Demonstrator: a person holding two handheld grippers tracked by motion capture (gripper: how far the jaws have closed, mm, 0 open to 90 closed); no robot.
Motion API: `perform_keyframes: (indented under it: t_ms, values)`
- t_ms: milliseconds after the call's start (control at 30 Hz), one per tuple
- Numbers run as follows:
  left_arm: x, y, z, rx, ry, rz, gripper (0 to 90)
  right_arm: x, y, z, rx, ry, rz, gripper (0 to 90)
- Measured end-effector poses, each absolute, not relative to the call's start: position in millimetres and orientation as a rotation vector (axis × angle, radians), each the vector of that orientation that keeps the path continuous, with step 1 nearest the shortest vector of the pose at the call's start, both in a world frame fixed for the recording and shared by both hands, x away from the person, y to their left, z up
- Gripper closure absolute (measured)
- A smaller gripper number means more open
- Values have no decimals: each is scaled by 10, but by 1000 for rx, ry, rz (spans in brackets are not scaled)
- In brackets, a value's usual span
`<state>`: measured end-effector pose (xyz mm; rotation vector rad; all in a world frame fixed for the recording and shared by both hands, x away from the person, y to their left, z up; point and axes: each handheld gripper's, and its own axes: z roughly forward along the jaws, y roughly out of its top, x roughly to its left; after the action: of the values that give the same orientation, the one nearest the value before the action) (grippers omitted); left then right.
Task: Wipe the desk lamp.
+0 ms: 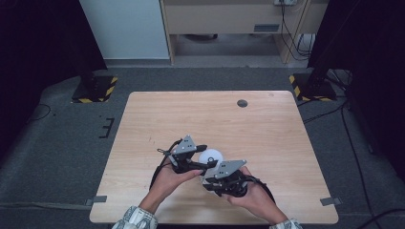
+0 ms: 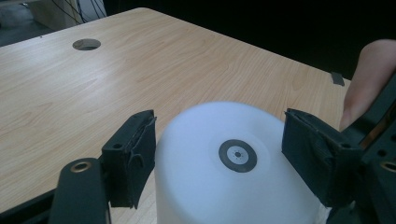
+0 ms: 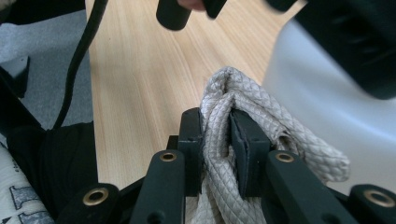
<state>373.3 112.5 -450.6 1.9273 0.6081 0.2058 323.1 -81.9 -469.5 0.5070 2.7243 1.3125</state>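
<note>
White cup (image 2: pixel 233 172) upside down on wooden table (image 1: pixel 267 119), near the person's edge, base with dark ring mark facing up. Left gripper (image 2: pixel 219 154) straddling cup: one black pad (image 2: pixel 135 154) just beside each flank, wall sitting between the jaws. Contact on the near pad apparently absent, a thin gap showing; contact on the far pad hard to judge from this angle. Grip on cup therefore not confirmed.

Right gripper (image 3: pixel 217 144) clenched on beige quilted cloth (image 3: pixel 247 107), fabric bunched into a fold and pinched between both pads, loose end spilling past the jaws. Cloth lying just beside the cup's side wall, possibly touching. Seen from above, right gripper (image 1: pixel 224 174) close against the cup (image 1: pixel 211 156) on the person's side, left gripper (image 1: pixel 193 157) to its left.
</note>
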Motion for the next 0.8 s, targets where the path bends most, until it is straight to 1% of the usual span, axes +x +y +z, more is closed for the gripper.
perform_keyframes:
  t_ms: [233, 400, 800]
  values:
    - [3735, 1125, -4505, 1930, 606, 207, 257, 3258, -758, -4852, 507, 2772, 1258, 756]
    - [3736, 1121, -4506, 1927, 610, 208, 257, 3274, -824, -4948, 535, 2797, 1220, 756]
    - [3746, 1121, -4504, 1930, 612, 201, 258, 3269, -1062, -4904, 584, 2759, 1229, 756]
